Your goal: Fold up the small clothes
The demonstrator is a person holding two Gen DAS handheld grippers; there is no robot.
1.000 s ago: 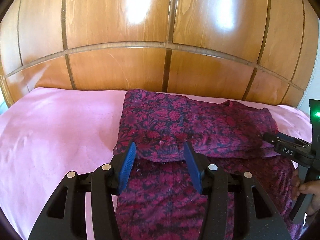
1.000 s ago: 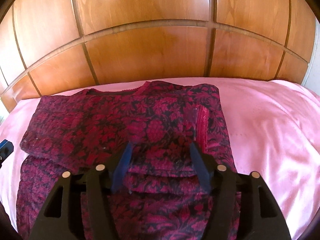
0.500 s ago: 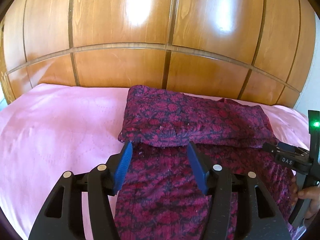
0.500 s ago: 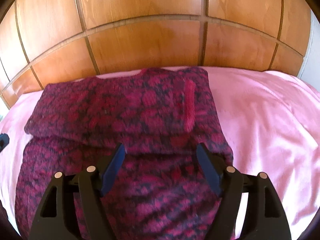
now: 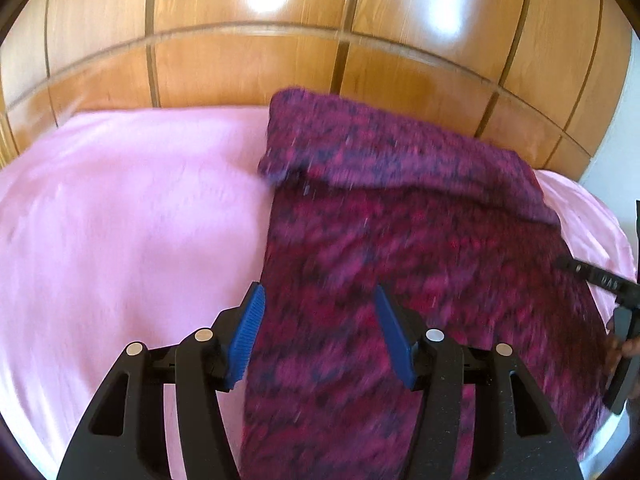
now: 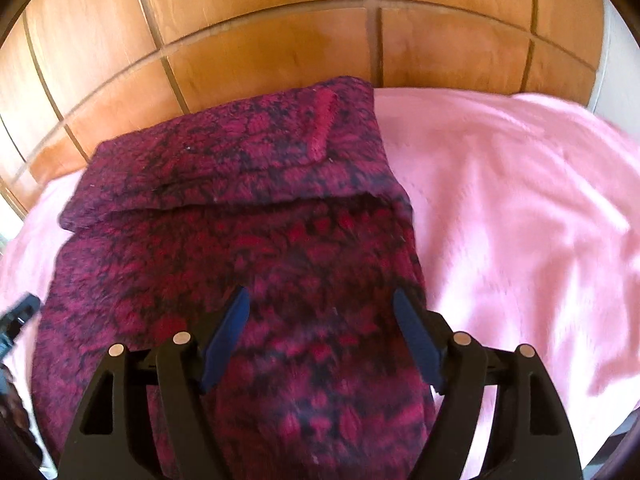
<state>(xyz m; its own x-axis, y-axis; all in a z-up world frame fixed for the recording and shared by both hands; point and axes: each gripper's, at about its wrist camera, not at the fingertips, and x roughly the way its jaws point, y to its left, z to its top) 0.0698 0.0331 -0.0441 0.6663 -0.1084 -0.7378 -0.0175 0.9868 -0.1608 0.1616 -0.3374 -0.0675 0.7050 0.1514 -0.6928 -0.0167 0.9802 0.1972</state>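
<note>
A dark red floral garment [image 5: 420, 240] lies on the pink bedsheet [image 5: 120, 220], its far part folded back over the rest. My left gripper [image 5: 318, 292] hovers open over the garment's left edge, short of the fold, with nothing between its blue pads. In the right wrist view the same garment [image 6: 240, 240] shows its fold line across the middle. My right gripper [image 6: 320, 294] stands open above the garment's right side, its right finger near the cloth's edge. Neither gripper holds any cloth.
A wooden panelled headboard [image 5: 280, 60] rises right behind the bed. Pink sheet [image 6: 520, 200] spreads to the right of the garment and to its left. A black finger of the right gripper [image 5: 592, 276] and a person's hand [image 5: 632, 346] show at the left view's right edge.
Both grippers have drawn back from the folded edge toward the near part of the garment and sunk a little. Their jaws stand wider than before. The fold stays in place.
</note>
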